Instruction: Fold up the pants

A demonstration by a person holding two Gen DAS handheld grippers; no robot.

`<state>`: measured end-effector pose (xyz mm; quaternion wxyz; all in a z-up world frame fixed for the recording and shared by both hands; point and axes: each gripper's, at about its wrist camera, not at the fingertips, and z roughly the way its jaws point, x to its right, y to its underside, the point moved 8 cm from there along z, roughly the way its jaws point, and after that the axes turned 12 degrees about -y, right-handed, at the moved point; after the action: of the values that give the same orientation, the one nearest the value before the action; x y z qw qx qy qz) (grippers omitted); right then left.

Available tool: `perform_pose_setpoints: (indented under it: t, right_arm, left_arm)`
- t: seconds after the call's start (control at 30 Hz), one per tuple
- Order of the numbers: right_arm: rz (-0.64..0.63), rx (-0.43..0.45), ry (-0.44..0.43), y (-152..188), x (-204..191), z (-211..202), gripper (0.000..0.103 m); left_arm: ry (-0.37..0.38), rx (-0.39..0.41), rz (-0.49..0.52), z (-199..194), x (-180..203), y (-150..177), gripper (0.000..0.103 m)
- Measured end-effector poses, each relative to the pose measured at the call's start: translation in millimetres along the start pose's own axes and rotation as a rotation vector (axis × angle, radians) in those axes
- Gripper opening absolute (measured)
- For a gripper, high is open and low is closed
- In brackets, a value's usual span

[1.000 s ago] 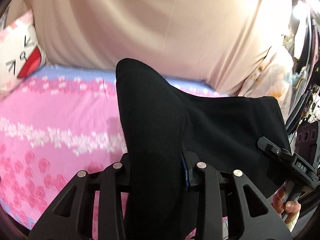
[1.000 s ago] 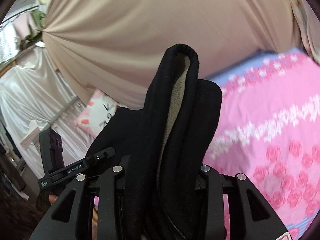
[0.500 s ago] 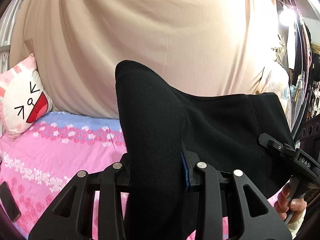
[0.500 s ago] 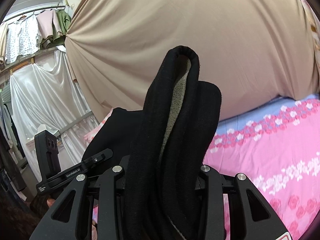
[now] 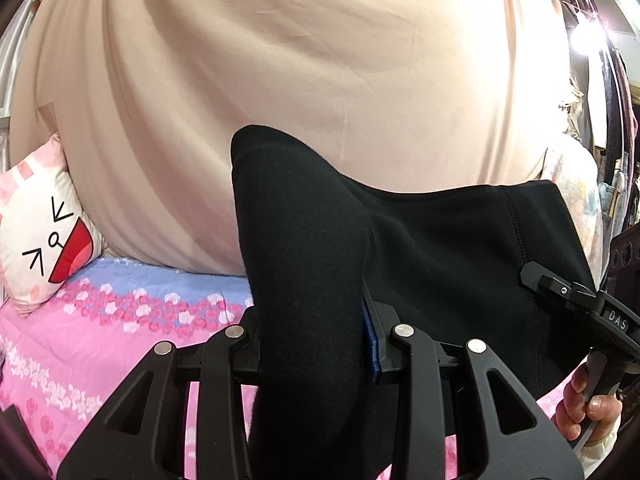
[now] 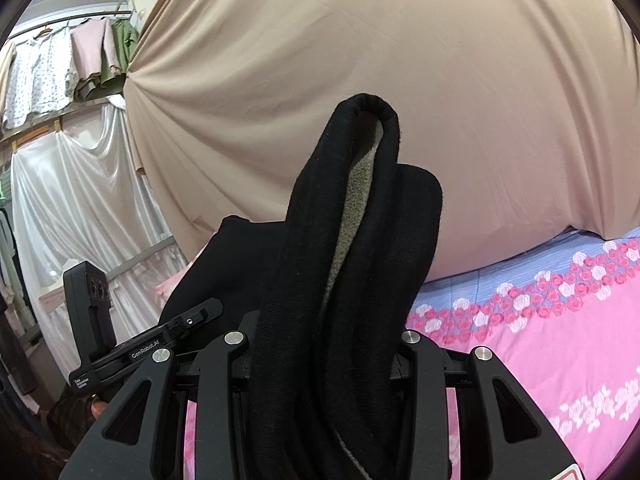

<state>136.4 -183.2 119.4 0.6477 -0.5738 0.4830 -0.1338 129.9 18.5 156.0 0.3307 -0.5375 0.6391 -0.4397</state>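
The black pants [image 5: 440, 264] hang in the air, held up between both grippers above the pink floral bed [image 5: 100, 344]. My left gripper [image 5: 316, 336] is shut on one bunched end of the black fabric. My right gripper [image 6: 324, 340] is shut on the other end, where the pants [image 6: 352, 240] show a grey fleece lining. The fabric stretches taut between them. The right gripper also shows in the left wrist view [image 5: 580, 312], and the left gripper in the right wrist view [image 6: 132, 344]. The fingertips are hidden by the cloth.
A beige curtain [image 5: 320, 80] hangs behind the bed. A white cartoon-face pillow [image 5: 40, 232] leans at the bed's far left. White satin drapes [image 6: 72, 208] and hanging clothes [image 6: 60, 68] stand beside the bed. A bright lamp [image 5: 584, 36] shines at the upper right.
Both grippers have lifted and tilted upward with the pants; the bed has dropped lower in both views and more curtain shows. The grips have not changed.
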Motion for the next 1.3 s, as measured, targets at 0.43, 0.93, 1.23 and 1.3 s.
perform_pose_setpoints:
  t: [0.43, 0.93, 1.23, 1.3]
  right_arm:
    - [0.025, -0.012, 0.019, -9.9, 73.4, 59.1, 0.036]
    - [0.195, -0.134, 0.093, 45.4, 202.7, 137.4, 0.036]
    - [0.362, -0.296, 0.228, 120.1, 290.9, 166.5, 0.052]
    - [0.426, -0.286, 0.253, 125.0, 306.7, 158.1, 0.064]
  left_arm:
    - [-0.032, -0.05, 0.021, 99.9, 7.2, -4.9, 0.033]
    - [-0.076, -0.25, 0.016, 241.7, -4.6, 55.5, 0.033]
    - [-0.143, -0.441, 0.052, 316.9, -19.5, 141.9, 0.046]
    - [-0.177, -0.422, 0.071, 320.0, -25.1, 152.0, 0.074]
